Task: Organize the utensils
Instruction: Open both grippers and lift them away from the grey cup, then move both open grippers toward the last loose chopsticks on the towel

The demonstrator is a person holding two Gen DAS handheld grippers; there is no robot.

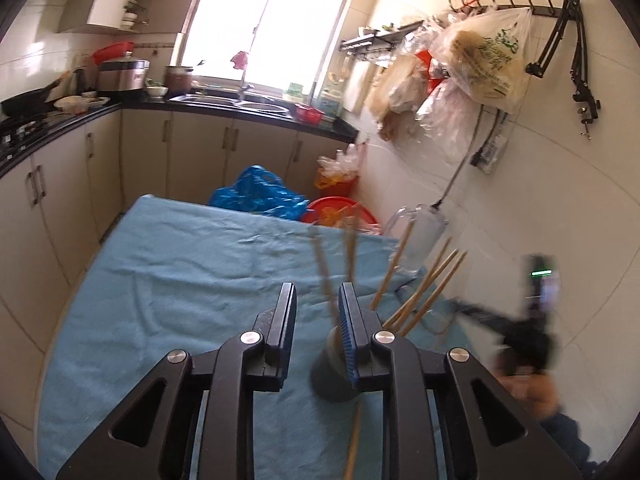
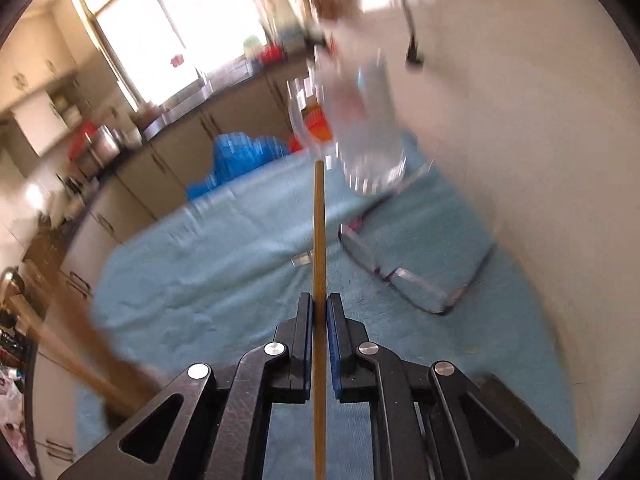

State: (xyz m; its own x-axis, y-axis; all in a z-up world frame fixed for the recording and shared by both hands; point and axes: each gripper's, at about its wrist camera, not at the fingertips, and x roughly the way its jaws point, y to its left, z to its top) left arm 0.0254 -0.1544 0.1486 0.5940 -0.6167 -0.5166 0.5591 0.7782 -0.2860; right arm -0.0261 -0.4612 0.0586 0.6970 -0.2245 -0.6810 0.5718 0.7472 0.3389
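Left wrist view: left gripper (image 1: 316, 300) over blue cloth-covered table (image 1: 180, 264), fingers parted by a moderate gap, nothing pinched between them. Dark grey cylindrical holder cup (image 1: 332, 372) just below and beside the blue-padded right finger (image 1: 350, 328); contact between the two not discernible. Several light wooden chopsticks (image 1: 420, 292) standing tilted in the cup, fanned toward the right; two more blurred by motion. One further wooden stick (image 1: 354, 440) lying low under the gripper body, ends hidden.

Clear plastic jug (image 1: 418, 232) at the table's far right edge, next to the tiled wall. Right gripper (image 1: 532, 320) seen at the right edge, blurred.

Right wrist view: right gripper (image 2: 319, 312) closed down on a single long wooden chopstick (image 2: 319, 220), clamped between the blue pads, pointing straight forward, tip reaching toward the blurred clear jug (image 2: 360, 128). Flat clear-framed rectangular lid (image 2: 416, 264) lying on the blue cloth to the right of the stick. Blurred brown wooden handle (image 2: 80, 360) at lower left; identity not discernible.
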